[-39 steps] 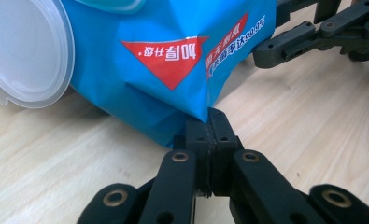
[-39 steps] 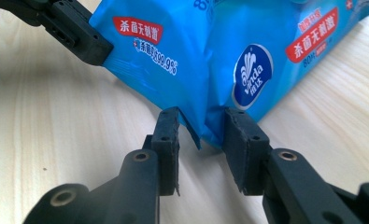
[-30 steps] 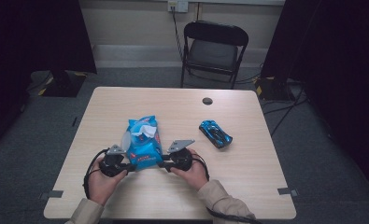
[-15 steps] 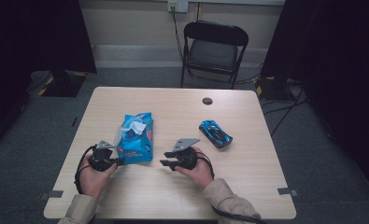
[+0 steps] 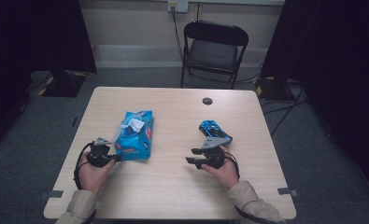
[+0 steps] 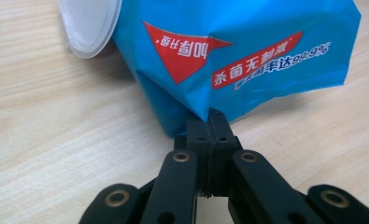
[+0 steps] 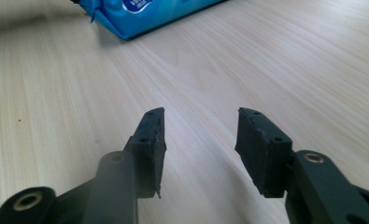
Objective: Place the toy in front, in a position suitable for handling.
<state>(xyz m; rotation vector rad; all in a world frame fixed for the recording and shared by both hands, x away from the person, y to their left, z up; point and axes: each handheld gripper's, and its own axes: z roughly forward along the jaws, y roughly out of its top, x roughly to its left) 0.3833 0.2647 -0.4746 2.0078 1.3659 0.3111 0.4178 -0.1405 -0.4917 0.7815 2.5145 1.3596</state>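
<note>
Black two-jaw tongs (image 5: 197, 157), brass-coloured pivot rivets, grey three-cornered top plate, black trailing cables; beige sleeves (image 5: 254, 205).

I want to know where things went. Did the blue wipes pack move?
Yes. The wipes pack, pinched by the left gripper, slid left, farther from the blue toy car.

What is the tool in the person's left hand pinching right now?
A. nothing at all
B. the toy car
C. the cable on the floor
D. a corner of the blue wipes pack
D: in the left gripper view, the left gripper has its fingers closed on the corner of the blue wipes pack, which lies on the table.
</note>
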